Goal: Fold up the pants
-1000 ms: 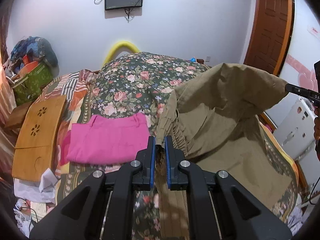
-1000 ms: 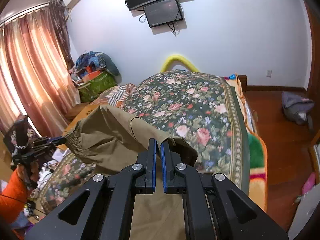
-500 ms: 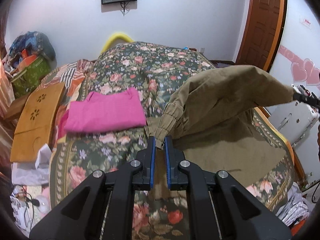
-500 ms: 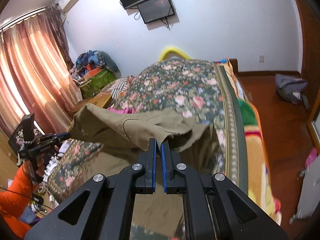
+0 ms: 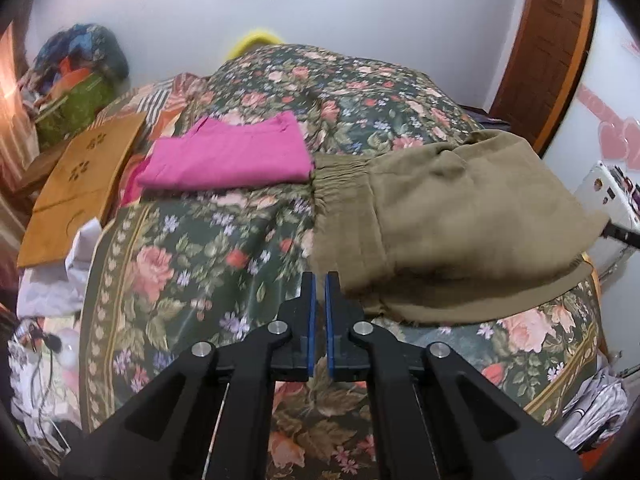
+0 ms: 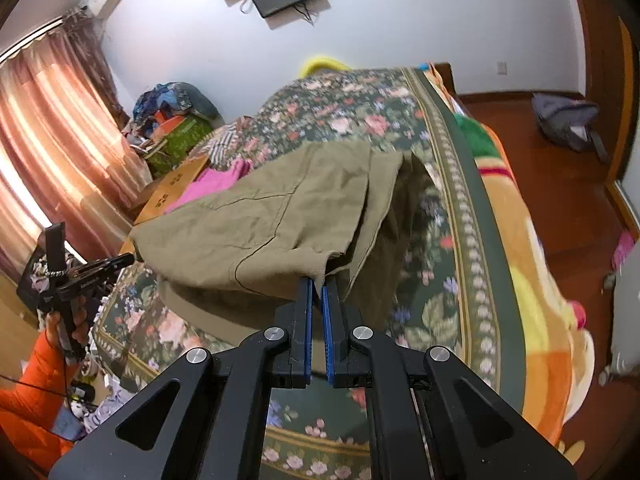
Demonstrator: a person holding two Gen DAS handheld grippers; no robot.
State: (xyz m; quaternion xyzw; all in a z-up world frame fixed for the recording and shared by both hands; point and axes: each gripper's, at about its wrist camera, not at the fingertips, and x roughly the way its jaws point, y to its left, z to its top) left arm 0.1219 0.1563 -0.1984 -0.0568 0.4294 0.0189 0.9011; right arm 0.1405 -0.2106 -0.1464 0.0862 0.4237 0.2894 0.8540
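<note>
The olive pants (image 6: 280,216) are held stretched above the floral bed (image 5: 224,264), a corner pinched in each closed hand-held gripper (image 6: 317,280) (image 5: 320,280). Soft, limp, light cloth is judged; edges suit gripping.

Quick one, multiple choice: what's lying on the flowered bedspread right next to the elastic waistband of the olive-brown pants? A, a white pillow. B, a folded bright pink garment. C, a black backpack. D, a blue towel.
B: in the left wrist view the folded bright pink garment lies flat on the flowered bedspread, its edge right beside the gathered waistband of the olive-brown pants.
</note>
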